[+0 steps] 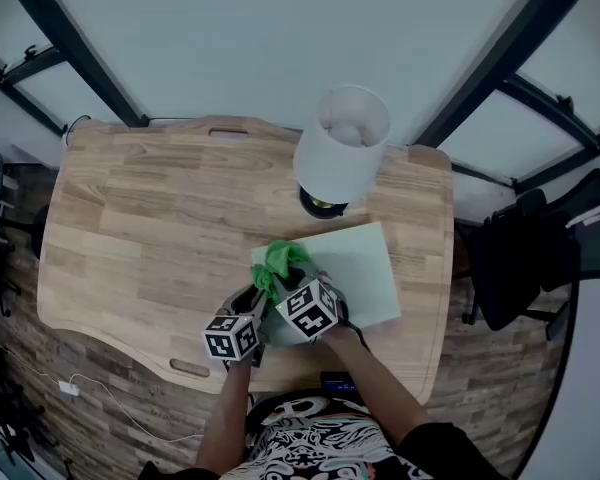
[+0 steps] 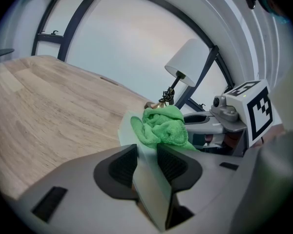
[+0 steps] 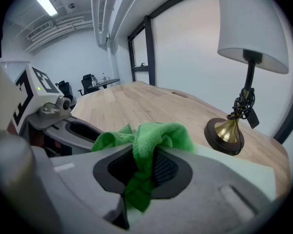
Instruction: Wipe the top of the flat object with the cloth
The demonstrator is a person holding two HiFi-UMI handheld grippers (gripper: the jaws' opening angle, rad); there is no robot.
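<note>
On the wooden table (image 1: pixel 150 218), both grippers meet at the pale green flat board (image 1: pixel 365 268).
Its near edge sits clamped in the left gripper (image 2: pixel 146 154); beside it, the right gripper (image 3: pixel 142 165) pinches the green cloth (image 1: pixel 277 264), which is bunched on the board's left part.

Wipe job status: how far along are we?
Done: the right tool is shut on the cloth, and the left tool is shut on the board's edge, steadying it. In hand: the cloth rests at the board's left side. Left: the stretch toward the lamp. Nothing shows how much is wiped.
</note>
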